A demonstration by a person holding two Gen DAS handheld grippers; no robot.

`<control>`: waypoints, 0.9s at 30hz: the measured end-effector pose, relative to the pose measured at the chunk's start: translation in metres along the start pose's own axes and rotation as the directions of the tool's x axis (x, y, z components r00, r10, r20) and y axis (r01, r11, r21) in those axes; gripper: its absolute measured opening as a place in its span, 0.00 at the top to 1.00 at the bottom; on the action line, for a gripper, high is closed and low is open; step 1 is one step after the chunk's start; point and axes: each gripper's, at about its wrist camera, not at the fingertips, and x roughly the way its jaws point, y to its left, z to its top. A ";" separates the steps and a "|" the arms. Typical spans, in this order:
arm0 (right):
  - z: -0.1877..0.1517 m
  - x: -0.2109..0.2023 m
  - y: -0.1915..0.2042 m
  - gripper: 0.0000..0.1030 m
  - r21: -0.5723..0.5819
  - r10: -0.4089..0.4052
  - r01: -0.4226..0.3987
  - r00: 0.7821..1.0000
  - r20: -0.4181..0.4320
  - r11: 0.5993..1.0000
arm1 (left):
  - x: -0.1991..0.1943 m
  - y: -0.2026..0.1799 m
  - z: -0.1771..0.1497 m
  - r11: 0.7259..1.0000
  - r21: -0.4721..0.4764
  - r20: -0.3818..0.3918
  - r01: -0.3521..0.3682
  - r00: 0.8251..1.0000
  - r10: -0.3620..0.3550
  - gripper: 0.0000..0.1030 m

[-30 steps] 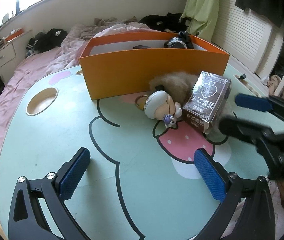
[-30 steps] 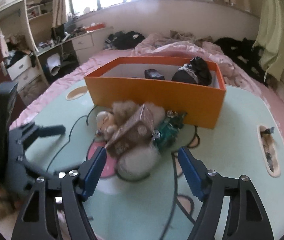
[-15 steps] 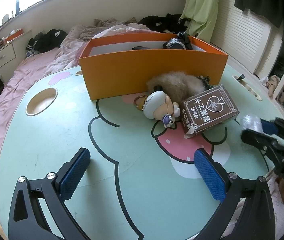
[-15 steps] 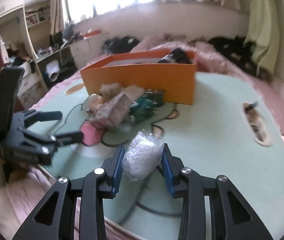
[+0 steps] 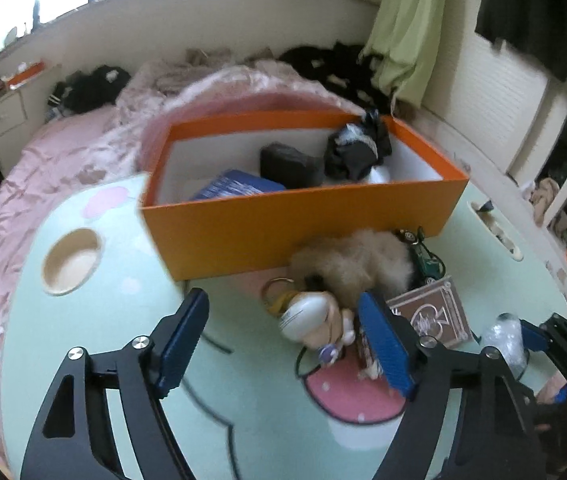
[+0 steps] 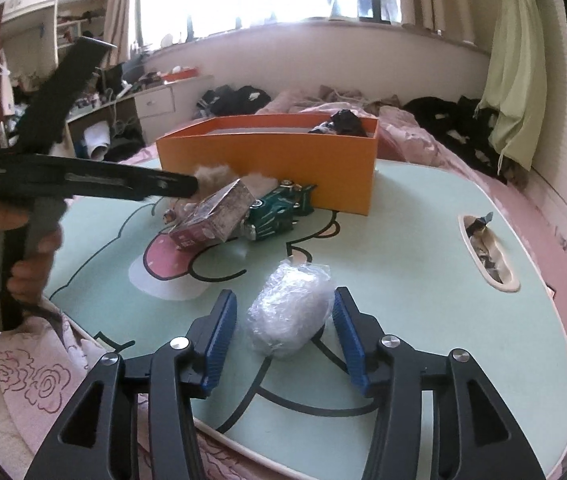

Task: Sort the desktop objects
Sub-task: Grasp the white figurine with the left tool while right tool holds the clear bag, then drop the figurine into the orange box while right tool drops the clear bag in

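My right gripper (image 6: 285,336) hovers low over the mint table (image 6: 403,280). Its jaws are opening around a clear plastic-wrapped ball (image 6: 287,312), which rests on the table with the blue pads off it. My left gripper (image 5: 283,340) hangs above the pile in front of the orange box (image 5: 303,220). Its jaws are closing without gripping anything, and a white doll keychain (image 5: 311,320) lies close to the right pad. A fluffy pompom (image 5: 355,256), a dark card box (image 5: 431,316) and a green toy car (image 6: 275,208) lie beside the doll.
The orange box holds dark bundles and a blue book. A round cup recess (image 5: 71,260) is at the table's left, and a slot (image 6: 487,248) filled with wrappers at its right. Pink bedding surrounds the table. A hand (image 6: 23,248) holds the left gripper.
The left gripper rose and advanced toward the box and the pile, and its fingers narrowed. The right gripper, which squeezed the wrapped ball half a second ago, has spread its pads off it.
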 end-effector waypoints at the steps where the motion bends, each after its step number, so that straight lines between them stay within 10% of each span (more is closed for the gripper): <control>1: 0.001 0.001 -0.001 0.52 0.002 0.003 -0.003 1.000 0.000 1.000 | 0.007 -0.001 0.000 1.000 0.001 -0.026 -0.002 1.000 0.002 0.31; 6: 0.001 0.000 -0.001 0.51 0.001 0.005 -0.005 1.000 0.000 1.000 | 0.018 -0.012 -0.009 0.999 0.049 -0.068 0.016 0.998 -0.013 0.58; 18: 0.015 0.001 -0.012 0.66 0.058 0.024 -0.022 0.999 -0.028 0.998 | -0.043 -0.002 -0.027 0.997 0.046 0.070 0.056 0.996 -0.059 0.58; 27: 0.079 -0.004 -0.012 0.66 0.093 0.044 -0.049 0.997 0.060 0.994 | -0.064 0.006 0.021 0.998 0.025 0.177 0.061 0.982 -0.065 0.58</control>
